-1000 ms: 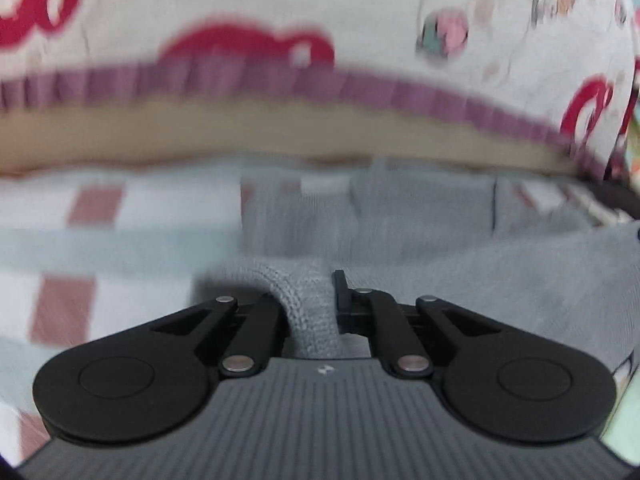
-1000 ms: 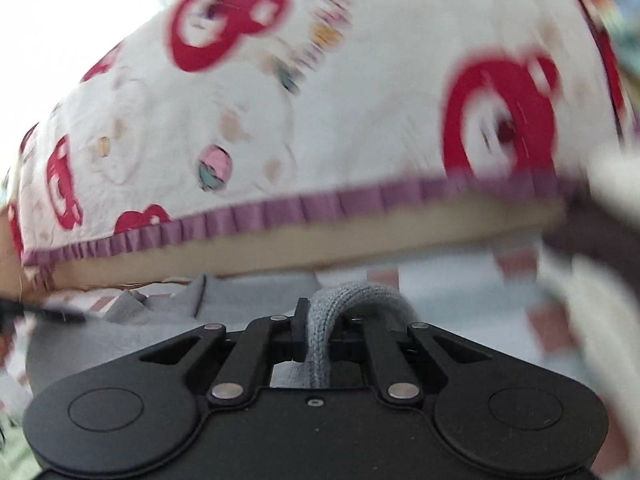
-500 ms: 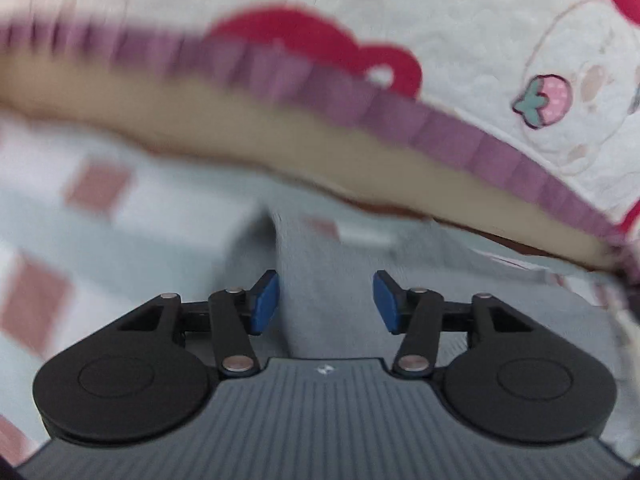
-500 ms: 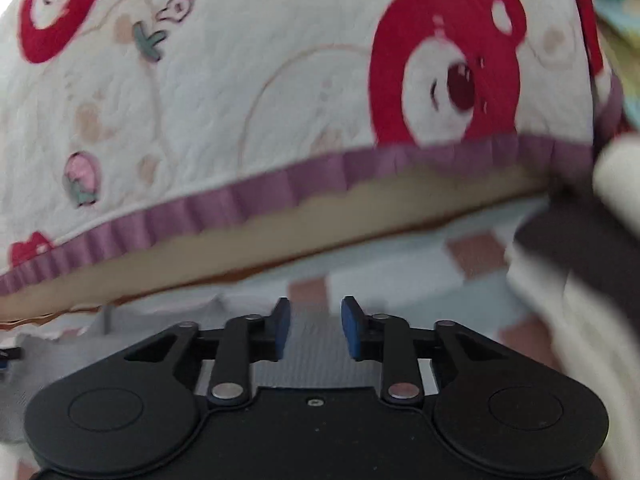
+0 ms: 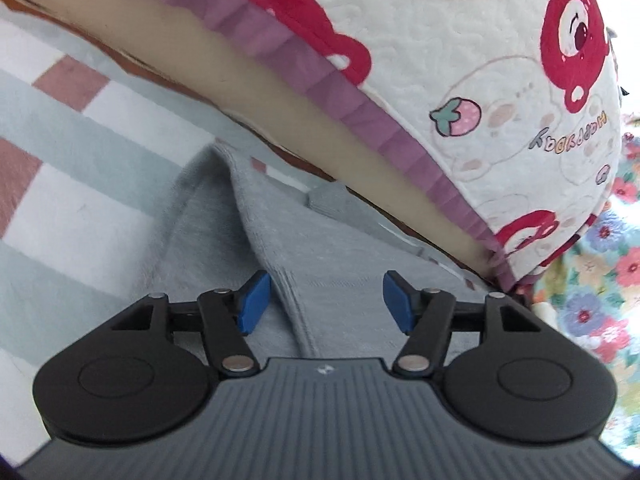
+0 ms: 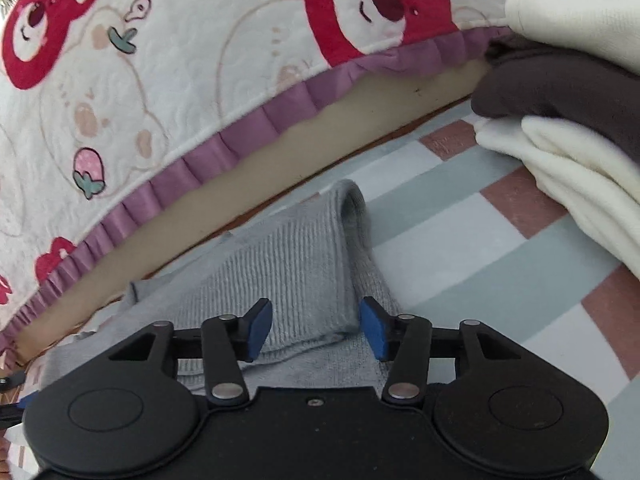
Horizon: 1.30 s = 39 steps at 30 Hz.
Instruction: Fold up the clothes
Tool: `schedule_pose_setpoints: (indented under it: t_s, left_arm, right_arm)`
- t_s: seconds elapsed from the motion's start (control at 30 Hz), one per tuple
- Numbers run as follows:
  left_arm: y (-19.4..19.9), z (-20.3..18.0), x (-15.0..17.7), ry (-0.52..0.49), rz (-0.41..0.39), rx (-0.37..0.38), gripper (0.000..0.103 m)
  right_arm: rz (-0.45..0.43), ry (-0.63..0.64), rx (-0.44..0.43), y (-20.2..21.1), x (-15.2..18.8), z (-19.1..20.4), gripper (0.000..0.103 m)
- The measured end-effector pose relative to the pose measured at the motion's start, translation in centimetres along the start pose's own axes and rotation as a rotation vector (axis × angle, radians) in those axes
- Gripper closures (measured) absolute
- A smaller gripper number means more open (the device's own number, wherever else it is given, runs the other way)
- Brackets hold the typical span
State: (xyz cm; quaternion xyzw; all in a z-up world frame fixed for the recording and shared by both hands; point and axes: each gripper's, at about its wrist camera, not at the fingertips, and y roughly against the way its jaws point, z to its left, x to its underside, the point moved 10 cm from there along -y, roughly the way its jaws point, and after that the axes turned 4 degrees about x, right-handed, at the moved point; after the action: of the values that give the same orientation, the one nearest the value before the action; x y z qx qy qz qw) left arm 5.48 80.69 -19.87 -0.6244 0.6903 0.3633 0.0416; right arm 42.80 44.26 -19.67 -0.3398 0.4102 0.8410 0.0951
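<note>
Item: grey knit garment (image 5: 320, 240), lying on the checked bedsheet (image 5: 80, 152) just in front of the bear-print quilt (image 5: 460, 60), its far edge running close under the quilt's purple frill. The ribbed cuff (image 6: 304, 264) is lying doubled over the body of the garment, its open end pointing toward the quilt.

Left gripper (image 5: 324, 300): jaws opening, blue pads apart, a fold ridge of grey cloth lying between them but not pinched.

Right gripper (image 6: 316, 326): jaws opening, pads standing either side of the cuff, not pressing on it.

Also near the quilt: a stack of cream and dark brown folded clothes (image 6: 568, 92), lying to the right of the garment and clear of it.

Step in hand, as judged: releasing a fold just laid down.

Handling notes: both grippers should be drawing straight back and away from the quilt once the pads are well clear, so the knit is not snagging and dragging the fold open. The ridge between the left jaws is looking loose and likely needs smoothing before any further fold. The cuff is sitting slightly humped; pressing it flat would help.
</note>
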Motion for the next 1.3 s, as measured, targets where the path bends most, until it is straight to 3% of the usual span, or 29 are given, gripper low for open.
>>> schedule_pose_setpoints:
  t_s: [0.1,0.13,0.17,0.2,0.27,0.33,0.37,0.4,0.43,0.5,0.53,0.57,0.6,0.63,0.7,0.73,0.8,0.87,0.9,0.97,1.07,1.13,1.2,1.3]
  left_arm:
    - [-0.2,-0.4,1.5,-0.002,0.041,-0.005,0.042]
    - [-0.3,-0.6,2.0,-0.014,0.052,-0.009,0.042]
    - [-0.3,-0.9,2.5,-0.026,0.062,-0.011,0.042]
    - [-0.3,-1.2,2.9,-0.038,0.072,-0.013,0.041]
    - [-0.5,-1.4,3.4,-0.046,0.073,-0.018,0.039]
    - [-0.8,-1.1,3.6,-0.02,0.061,-0.02,0.039]
    - [-1.1,-1.0,3.6,-0.002,0.05,-0.023,0.039]
    - [-1.3,-0.8,3.6,0.016,0.038,-0.025,0.039]
    - [-1.6,-0.6,3.6,0.027,0.023,-0.032,0.039]
    - [-2.3,-0.4,3.4,0.01,-0.003,-0.085,0.043]
    - [-2.7,-0.4,3.2,-0.003,-0.015,-0.116,0.044]
    - [-3.0,-0.5,3.4,-0.029,-0.014,-0.142,0.049]
    - [-3.5,-0.8,3.7,-0.084,0.009,-0.168,0.086]
    - [-3.9,-1.2,3.7,-0.159,0.032,-0.198,0.095]
    - [-4.2,-2.4,2.1,-0.301,0.019,-0.233,0.097]
    - [-3.7,-3.1,0.6,-0.32,-0.052,-0.208,0.097]
    - [-3.0,-2.7,-2.6,-0.246,-0.116,-0.166,0.097]
    - [-2.4,-1.8,-5.6,-0.145,-0.151,-0.131,0.097]
    - [-2.5,-1.2,-6.3,-0.124,-0.139,-0.133,0.097]
    - [-3.2,0.3,-5.5,-0.145,-0.057,-0.182,0.097]
    - [-4.2,2.4,-2.9,-0.207,0.062,-0.259,0.097]
    - [-4.4,3.5,-0.7,-0.244,0.104,-0.312,0.097]
    - [-4.4,4.6,1.1,-0.233,0.124,-0.346,0.096]
    - [-3.6,4.8,1.5,-0.24,0.108,-0.368,0.094]
  right_arm:
    - [0.001,0.025,-0.035,-0.2,0.6,0.7,0.049]
    - [-0.013,0.053,-0.061,-0.2,0.7,1.2,0.054]
    - [-0.03,0.083,-0.08,-0.2,0.6,1.7,0.063]
    - [-0.046,0.11,-0.098,-0.1,0.6,2.2,0.09]
    - [-0.053,0.126,-0.131,-0.1,0.5,2.9,0.09]
    - [-0.037,0.101,-0.105,-0.7,0.4,2.7,0.087]
    - [-0.018,0.074,-0.068,-1.3,0.4,2.3,0.078]
    - [0.001,0.048,-0.032,-1.9,0.3,1.8,0.054]
    - [0.017,0.02,-0.003,-2.4,0.3,1.4,0.047]
    - [0.019,-0.045,-0.019,-3.2,-0.1,0.9,0.046]
    - [0.019,-0.059,-0.036,-3.4,-0.5,1.0,0.06]
    - [0.023,-0.042,-0.063,-3.4,-0.9,1.6,0.082]
    - [0.026,-0.01,-0.089,-3.1,-1.5,2.4,0.09]
    - [0.023,0.013,-0.122,-2.7,-2.2,3.2,0.091]
    - [0.003,-0.083,-0.276,-0.4,-3.9,5.0,0.091]
    - [0.008,-0.177,-0.353,0.8,-4.4,5.4,0.091]
    - [0.026,-0.353,-0.488,3.0,-4.7,5.6,0.091]
    - [0.059,-0.436,-0.505,3.9,-3.3,5.0,0.091]
    - [0.08,-0.462,-0.498,4.1,-2.5,4.7,0.091]
    - [0.154,-0.395,-0.371,3.0,0.5,3.4,0.091]
    - [0.245,-0.198,-0.179,1.1,5.2,2.1,0.091]
    - [0.219,-0.075,-0.097,0.9,6.7,1.8,0.091]
    - [0.144,-0.059,-0.079,1.4,6.7,1.9,0.092]
    - [-0.061,0.073,0.04,2.5,5.2,1.8,0.092]
